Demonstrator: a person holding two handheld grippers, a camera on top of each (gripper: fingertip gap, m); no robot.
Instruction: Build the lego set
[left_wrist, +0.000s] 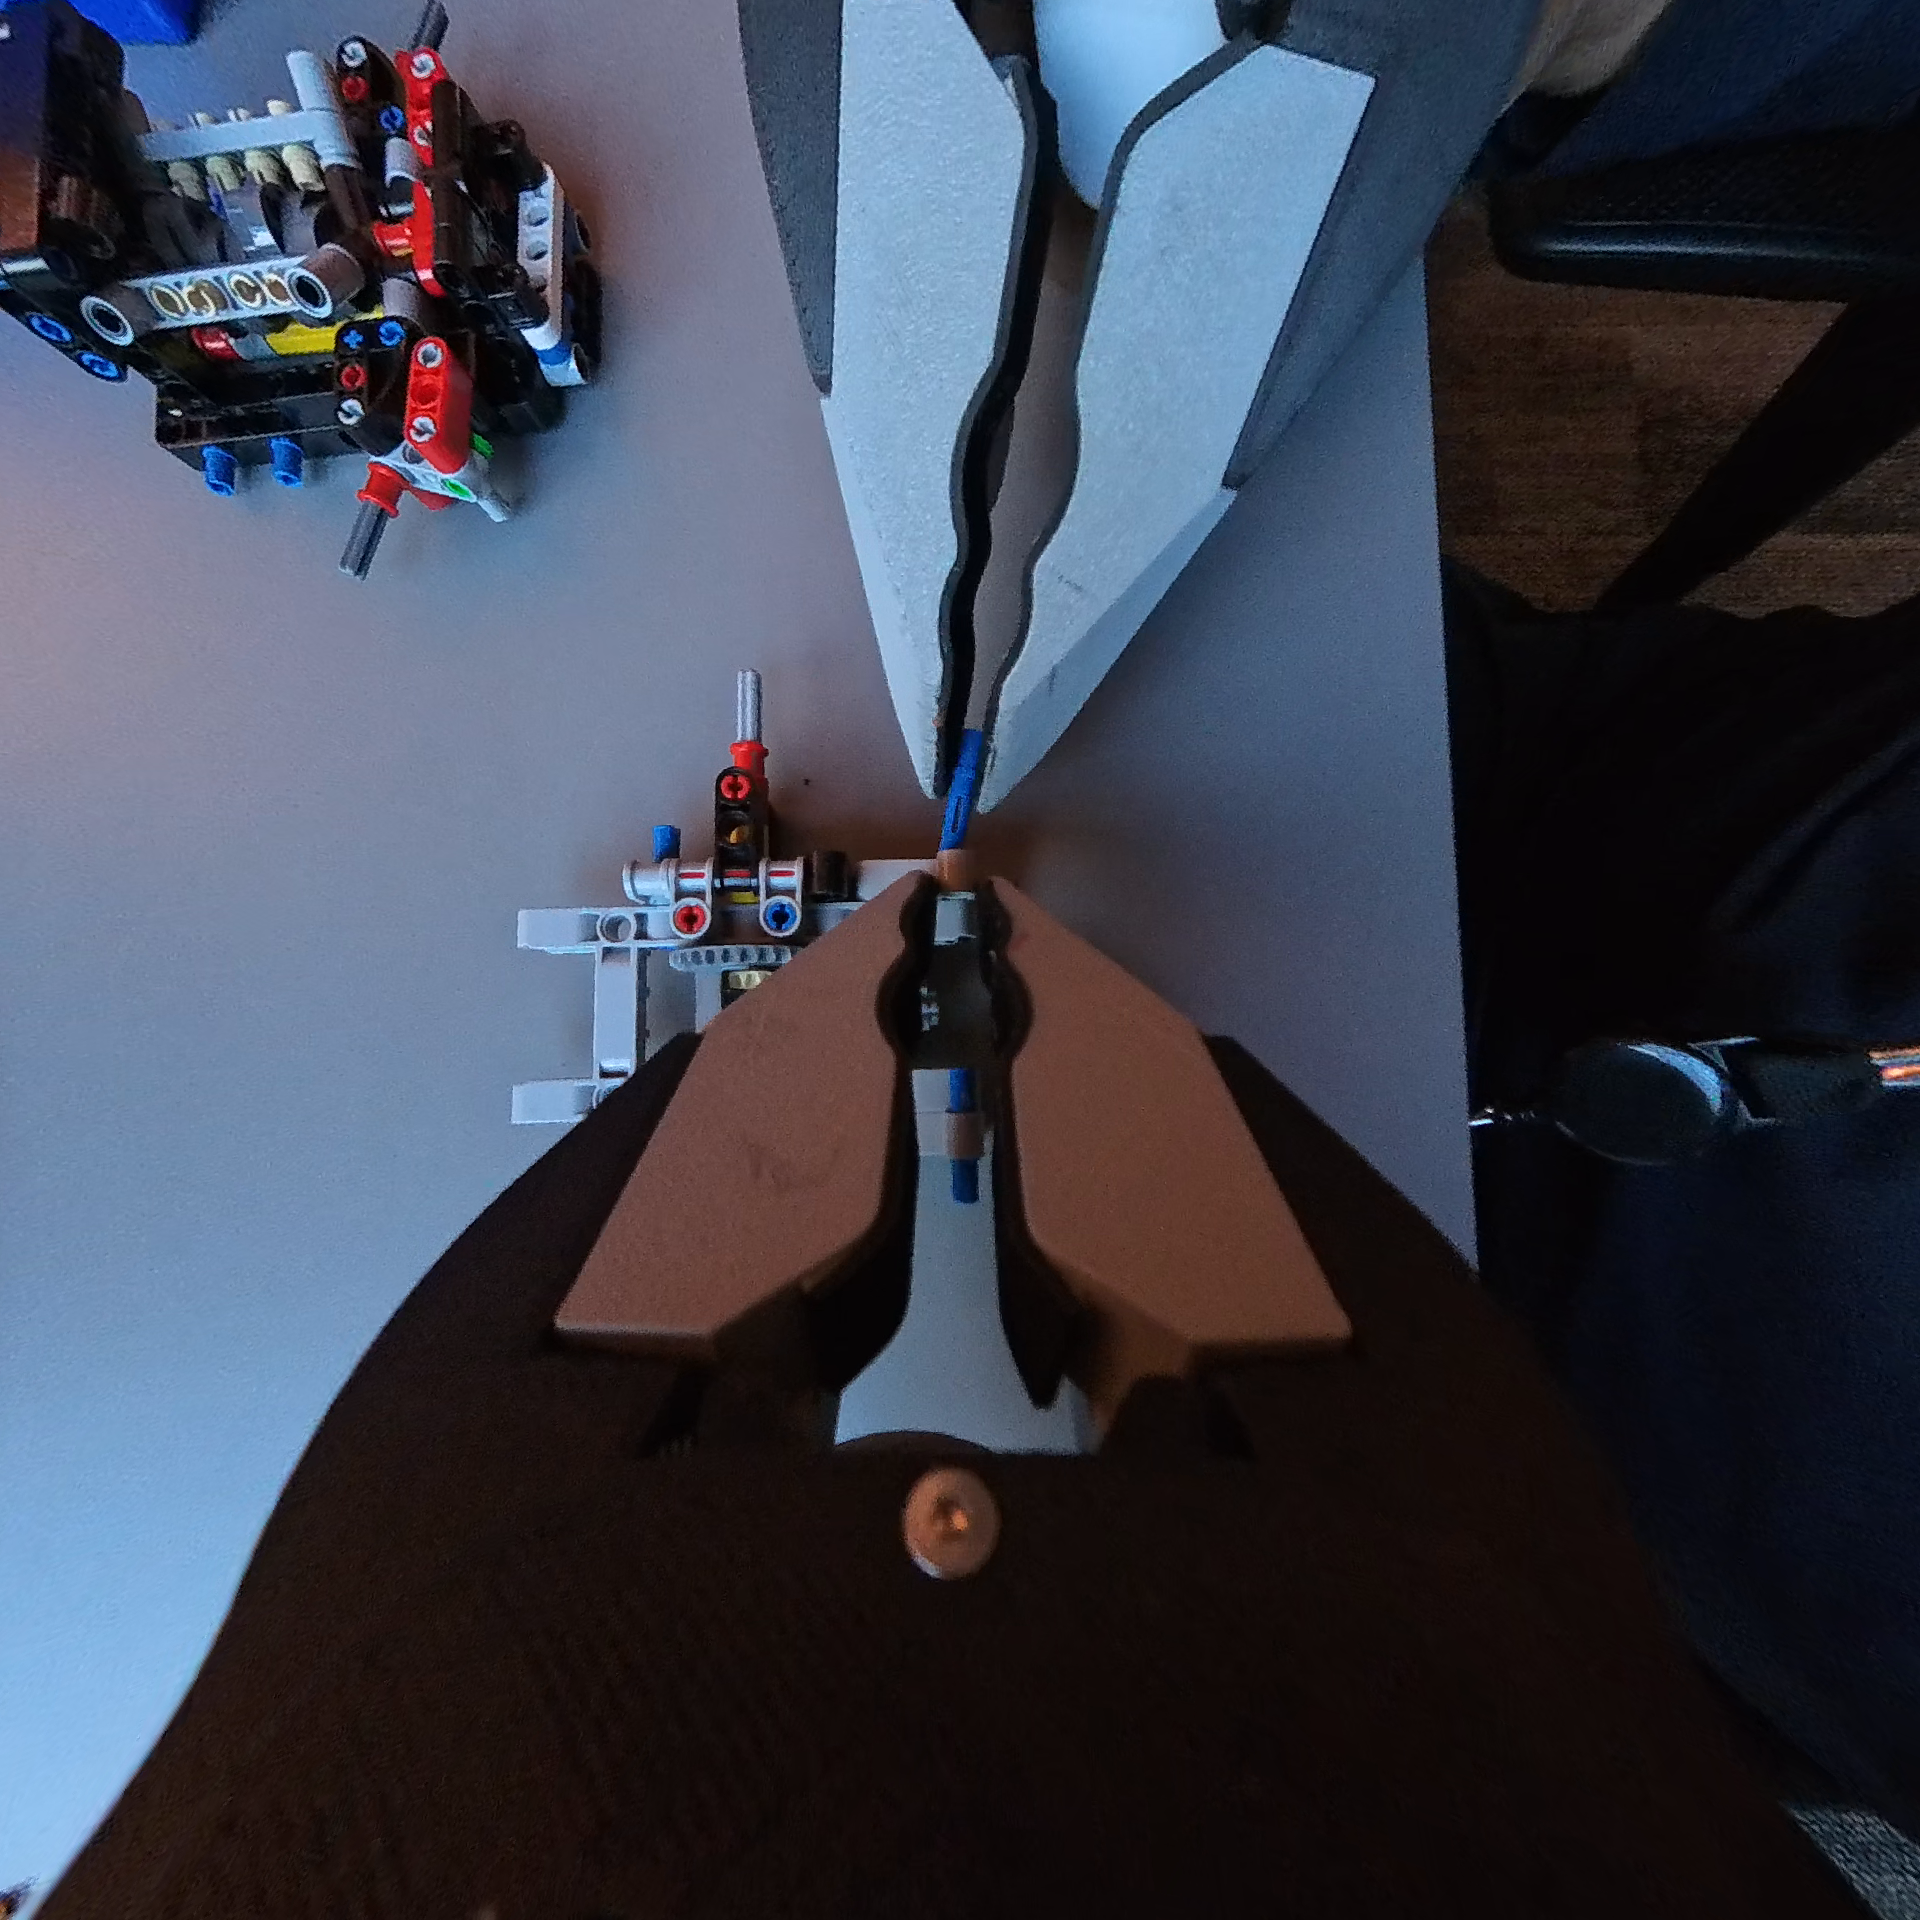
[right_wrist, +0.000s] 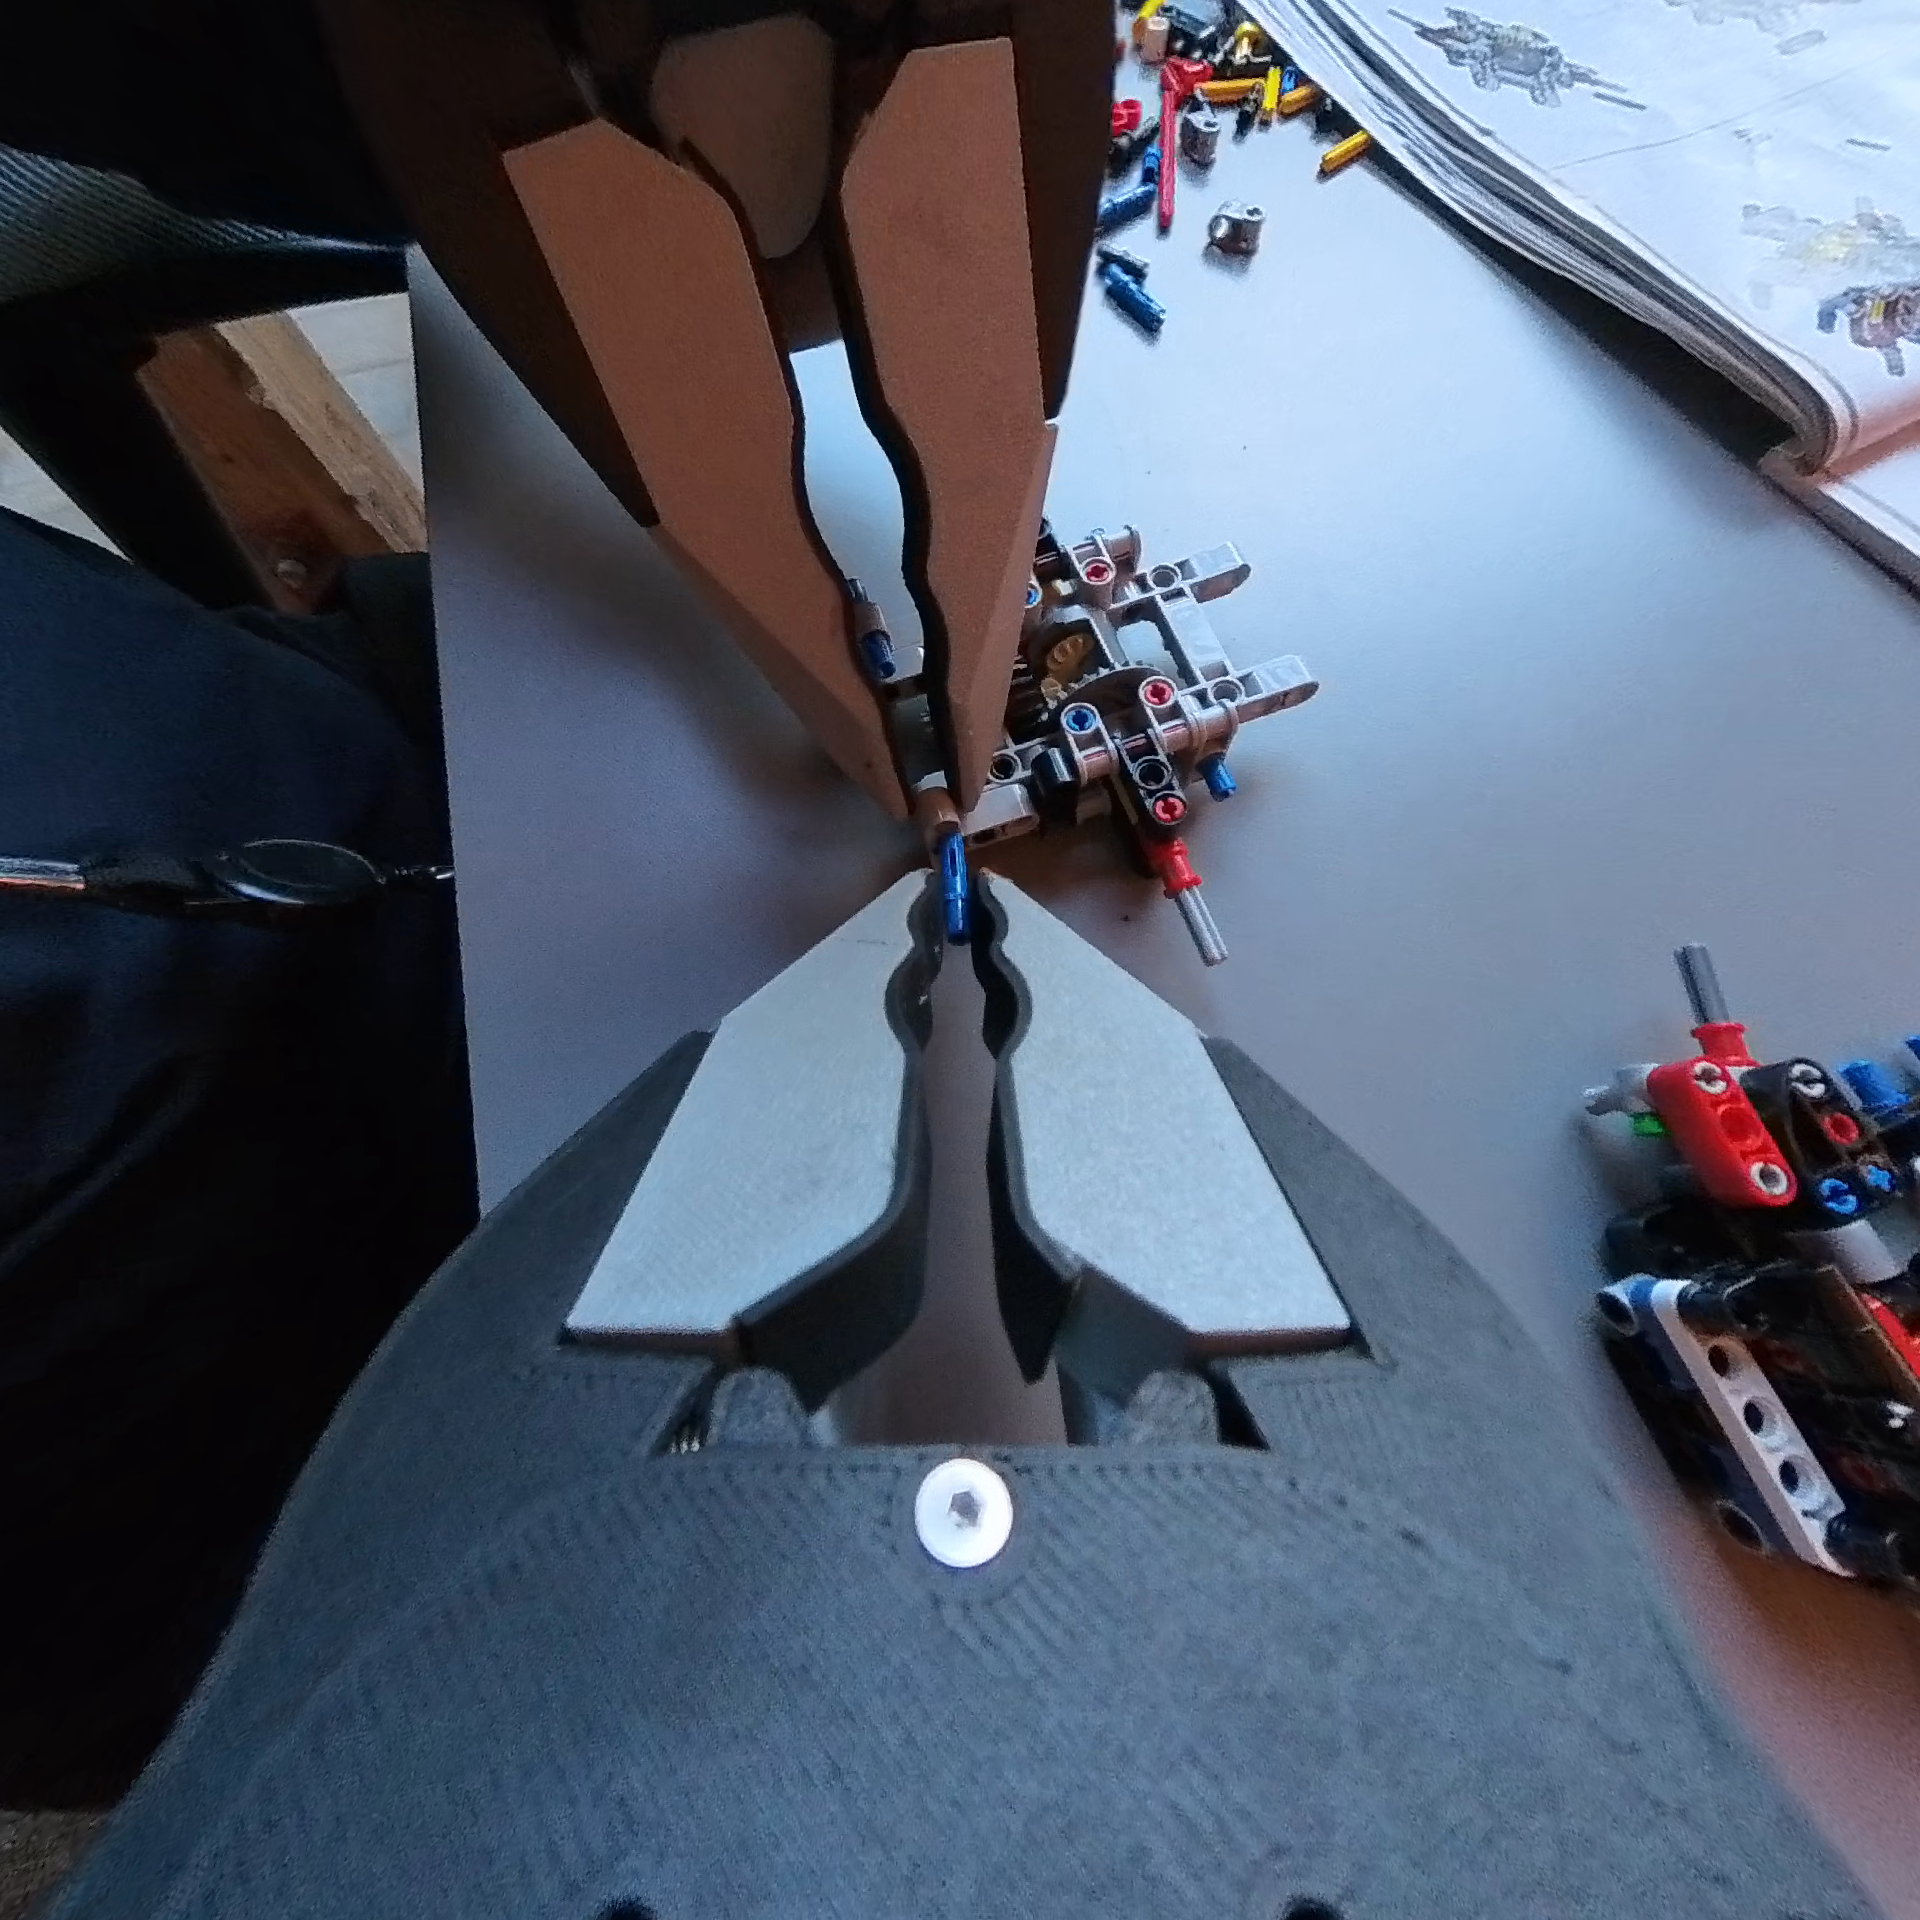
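Grey table (right_wrist: 1455, 520); blue pin (right_wrist: 953, 896) lengthwise in clenched right hand-held gripper (right_wrist: 954, 883), pointing at frame-clamping left hand-held gripper (left_wrist: 957, 883).

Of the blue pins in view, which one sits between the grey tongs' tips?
The long blue pin entering the tan bush beside the brown tongs; the other blue pins sit in assemblies or lie loose.

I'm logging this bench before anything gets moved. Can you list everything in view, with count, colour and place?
Blue pin: one, held by its end in the right gripper's tips.
Grey frame assembly: one, light grey, table centre, its end clamped by the left gripper.
Larger assembly: one, black, red and grey, apart on the table.
Loose pieces: many, mixed colours, far side.
Open booklet: one, white.
Table: grey.
Left gripper: tan fingers.
Right gripper: grey fingers.
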